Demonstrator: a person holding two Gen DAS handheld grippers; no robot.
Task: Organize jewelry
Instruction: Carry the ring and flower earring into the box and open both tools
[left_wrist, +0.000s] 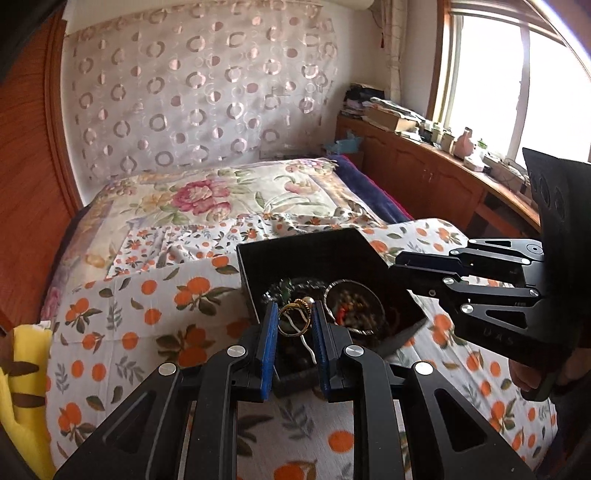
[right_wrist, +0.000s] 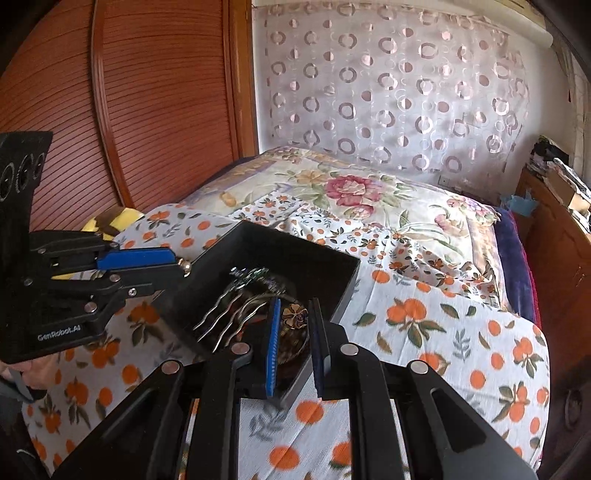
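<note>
An open black box lies on the bed with bead strings and other jewelry inside. In the left wrist view my left gripper is shut on a gold ring-shaped hairpin, whose pale prong trails back between the blue pads. Its bead end pokes out past the left gripper in the right wrist view. My right gripper is shut on a gold flower ornament just above the box. Wavy metal prongs stick out to its left. Seen from the left wrist, the right gripper hovers at the box's right edge with its load hidden.
The box rests on an orange-print sheet, with a floral quilt behind it. A yellow plush lies at the bed's left edge. To the left stands a wooden wardrobe. A cluttered cabinet runs under the window.
</note>
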